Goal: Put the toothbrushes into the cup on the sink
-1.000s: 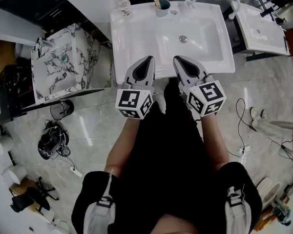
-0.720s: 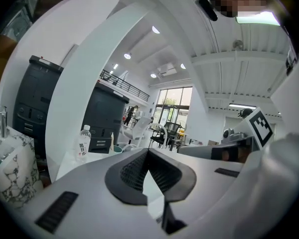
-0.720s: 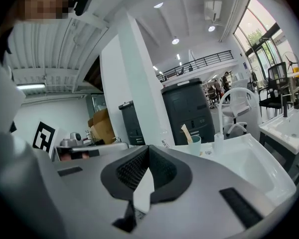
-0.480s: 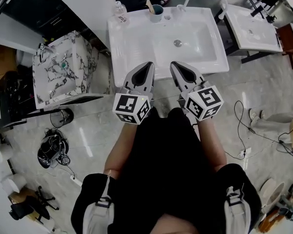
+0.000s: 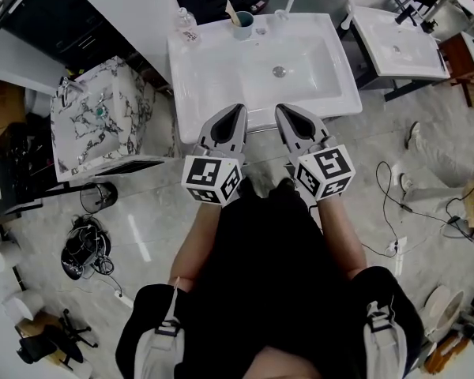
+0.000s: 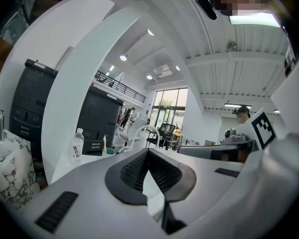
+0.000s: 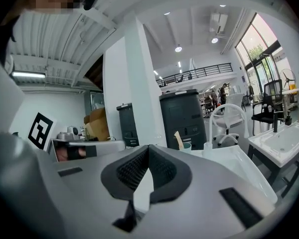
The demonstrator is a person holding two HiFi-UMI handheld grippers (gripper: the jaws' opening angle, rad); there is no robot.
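Observation:
A teal cup [image 5: 242,27] stands at the back rim of the white sink [image 5: 221,93], with a toothbrush [image 5: 231,12] upright in it. My left gripper [image 5: 237,110] and right gripper [image 5: 284,110] hang side by side over the sink's front rim, far from the cup. Both are shut, with nothing between their jaws. In the left gripper view the gripper [image 6: 148,151] points past the cup [image 6: 108,152] and toothbrush [image 6: 104,143]. Past the gripper [image 7: 148,148] in the right gripper view, the cup [image 7: 186,146] and toothbrush [image 7: 178,139] show ahead and slightly right.
A clear water bottle [image 5: 186,24] stands at the sink's back left corner. A marble-patterned basin [image 5: 103,117] sits to the left, and a second white sink [image 5: 403,46] to the right. Cables and clutter lie on the floor around the person.
In the head view the sink has slid a little up and left. Both grippers stay shut and side by side at its front rim.

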